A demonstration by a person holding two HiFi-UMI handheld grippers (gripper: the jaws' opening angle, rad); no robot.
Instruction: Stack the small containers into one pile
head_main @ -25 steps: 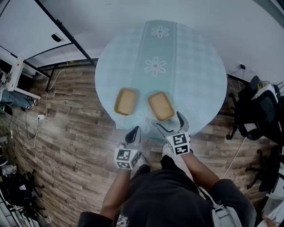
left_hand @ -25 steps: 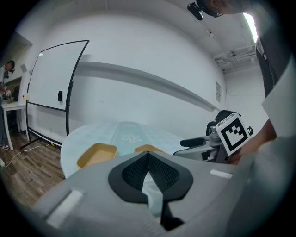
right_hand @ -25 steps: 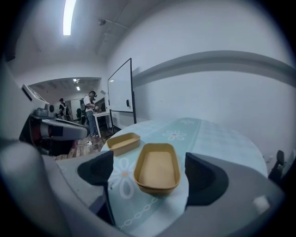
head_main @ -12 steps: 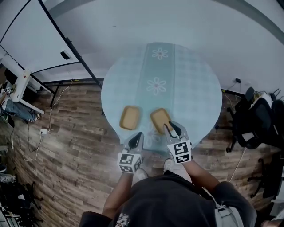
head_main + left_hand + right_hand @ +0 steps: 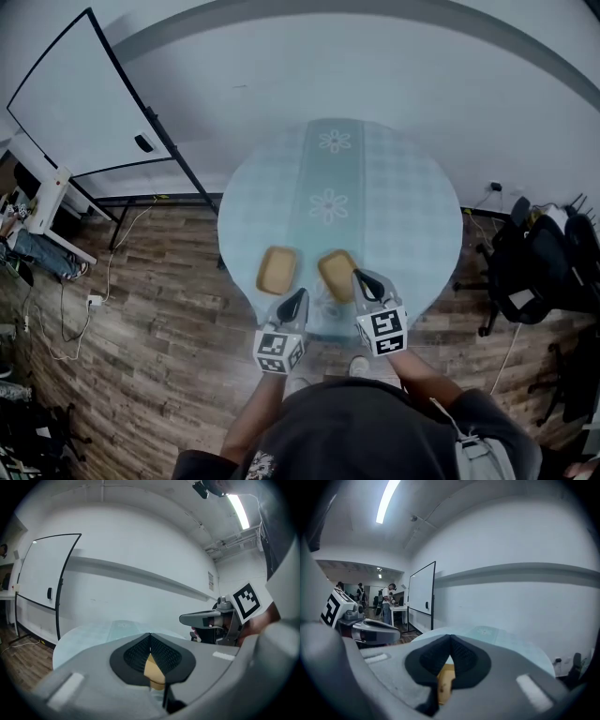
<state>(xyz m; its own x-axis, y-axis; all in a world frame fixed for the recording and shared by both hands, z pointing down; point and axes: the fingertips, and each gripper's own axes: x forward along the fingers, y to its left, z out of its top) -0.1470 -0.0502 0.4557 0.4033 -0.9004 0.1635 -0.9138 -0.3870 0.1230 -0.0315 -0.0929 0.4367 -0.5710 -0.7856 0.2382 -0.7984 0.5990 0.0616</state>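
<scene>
Two shallow tan containers lie side by side near the front edge of the round, pale blue table point(image 5: 394, 197): the left container point(image 5: 277, 270) and the right container point(image 5: 336, 274). My left gripper point(image 5: 299, 294) hovers just in front of the left one, shut and empty. Also shut and empty, my right gripper point(image 5: 361, 277) hangs over the near end of the right one. In the left gripper view the closed pads point(image 5: 150, 641) point level over the table, a tan container point(image 5: 153, 668) showing below them. In the right gripper view a tan container point(image 5: 445, 680) shows beneath the closed pads point(image 5: 450, 644).
A whiteboard on a black stand point(image 5: 84, 103) is at the back left. A chair piled with dark things point(image 5: 539, 253) stands to the table's right. Cables run along the wooden floor point(image 5: 141, 309). People stand at a desk far off point(image 5: 386, 604).
Both grippers have risen from the table's front edge. The right gripper's jaws, wide open a second ago, have closed on nothing. The containers have not moved.
</scene>
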